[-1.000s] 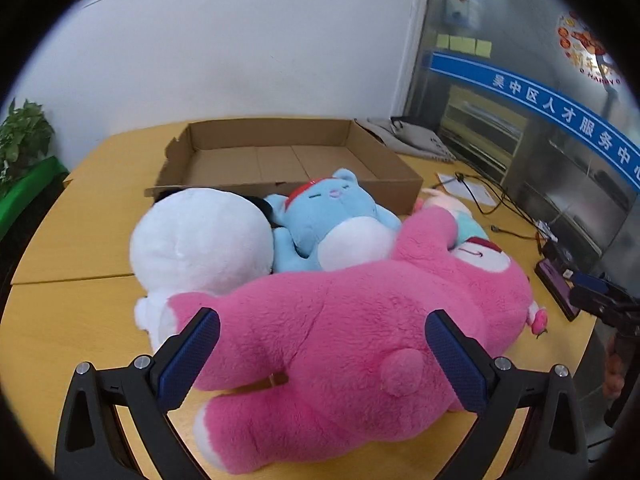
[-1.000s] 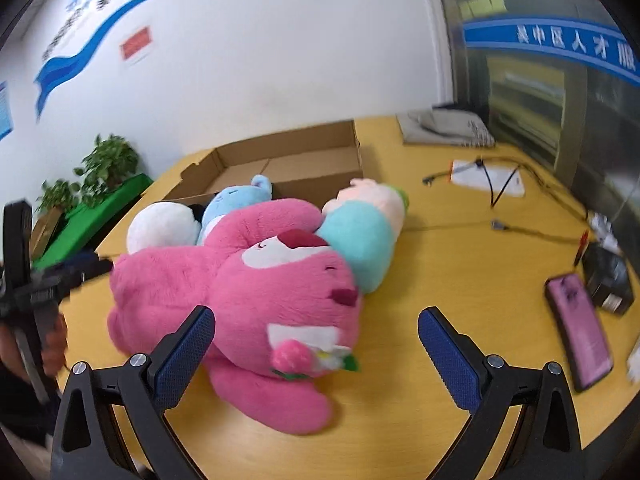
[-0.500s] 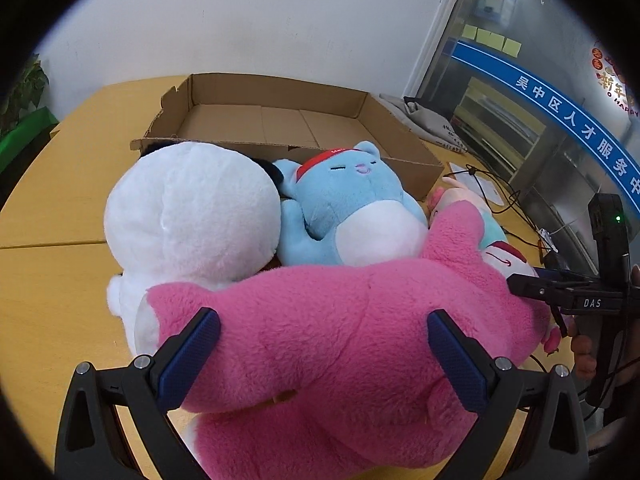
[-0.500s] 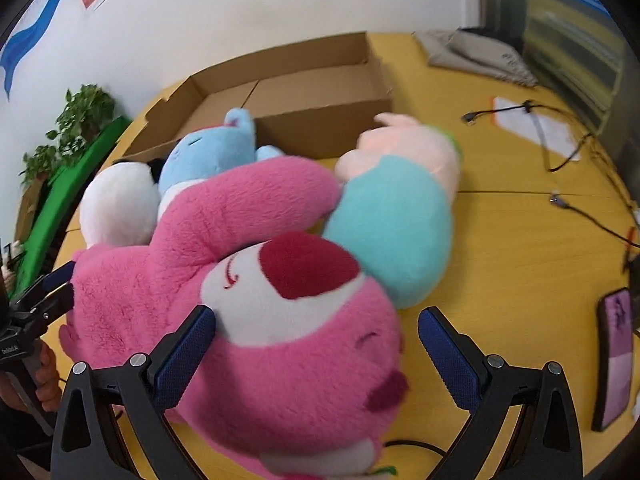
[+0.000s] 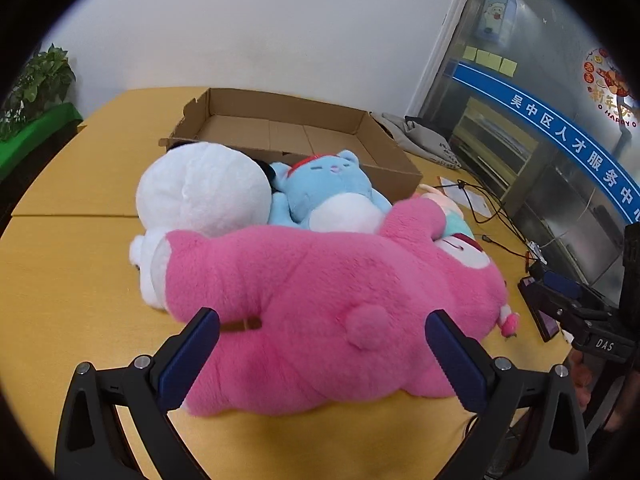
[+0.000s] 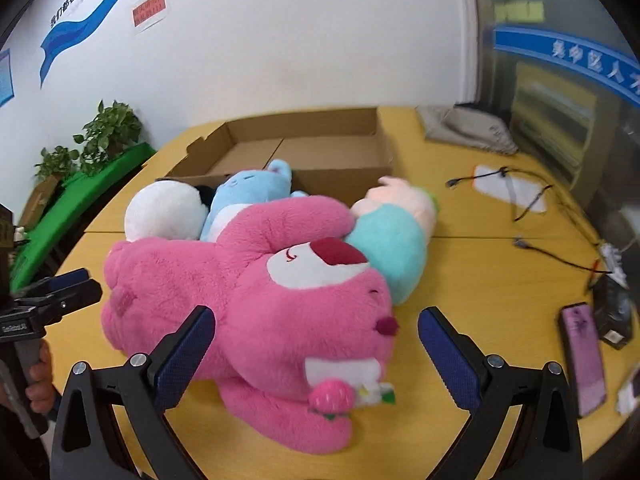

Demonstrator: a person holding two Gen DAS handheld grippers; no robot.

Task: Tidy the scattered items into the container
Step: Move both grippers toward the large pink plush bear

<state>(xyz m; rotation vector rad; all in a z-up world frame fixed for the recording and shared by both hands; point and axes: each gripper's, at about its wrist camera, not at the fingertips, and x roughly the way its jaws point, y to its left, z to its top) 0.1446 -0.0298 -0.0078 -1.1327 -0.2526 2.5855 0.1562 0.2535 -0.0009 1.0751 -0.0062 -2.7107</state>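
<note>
Left wrist view: both grippers' jaws gape wide around the pink plush bear (image 5: 320, 300) (cardboard box (image 5: 296, 136) behind).

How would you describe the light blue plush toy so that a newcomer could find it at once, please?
Start at the open cardboard box on the yellow table; a heap of soft toys lies against its near wall. The light blue plush toy sits in the middle, between the white plush and the big pink bear. Only it has a red headband and white belly.

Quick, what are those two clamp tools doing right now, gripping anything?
Left tool: open, holding nothing, its fingers either side of the big pink plush bear.
Right tool: open, holding nothing.
</note>
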